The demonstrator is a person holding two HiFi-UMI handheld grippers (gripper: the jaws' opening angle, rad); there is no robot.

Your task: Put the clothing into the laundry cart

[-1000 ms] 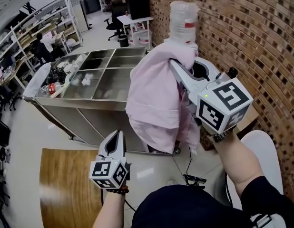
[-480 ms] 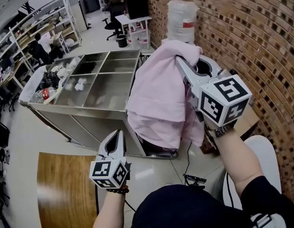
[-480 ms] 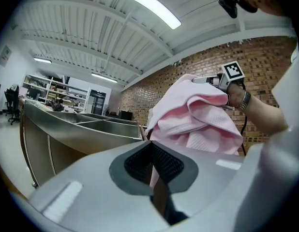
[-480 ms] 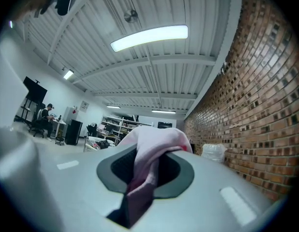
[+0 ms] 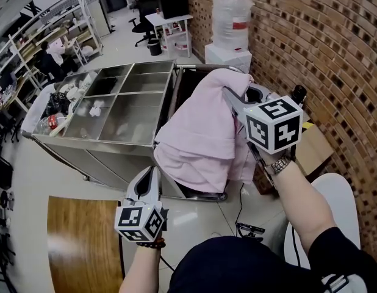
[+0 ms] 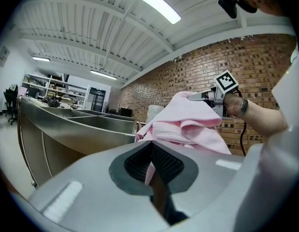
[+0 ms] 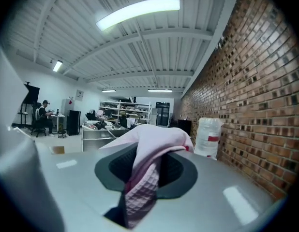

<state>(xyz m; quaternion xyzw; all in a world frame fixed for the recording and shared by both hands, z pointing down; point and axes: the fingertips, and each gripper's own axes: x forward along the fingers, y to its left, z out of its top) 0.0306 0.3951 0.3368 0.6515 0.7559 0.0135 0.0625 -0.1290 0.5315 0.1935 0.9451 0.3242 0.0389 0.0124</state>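
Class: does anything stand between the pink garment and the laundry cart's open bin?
Nothing visible does. The pink garment, pinched by the right hand-held gripper, whose jaws have just been opening, hangs right over the cart's dark open bin; the cloth hides part of it.

Looking like a workshop or lab set up in an industrial hall. Showing a bare brick wall point(image 5: 341, 47) down 1 side, a ribbed metal ceiling point(image 7: 140, 57) on beams, and long tube lights point(image 7: 138, 11) glowing overhead. Showing open shelving point(image 5: 36, 32) at the far end, crowded with boxes and loose gear. Also showing a white surface point(image 5: 173, 20) carrying a dark screen point(image 5: 173, 3), a black office chair point(image 5: 140, 24) beside it, and a person point(image 7: 43, 112) sitting working at another surface. Keeping a plastic-wrapped stack point(image 5: 231, 20) and a cardboard box point(image 5: 313, 148) near the brick, on a pale glossy floor point(image 5: 30, 163).
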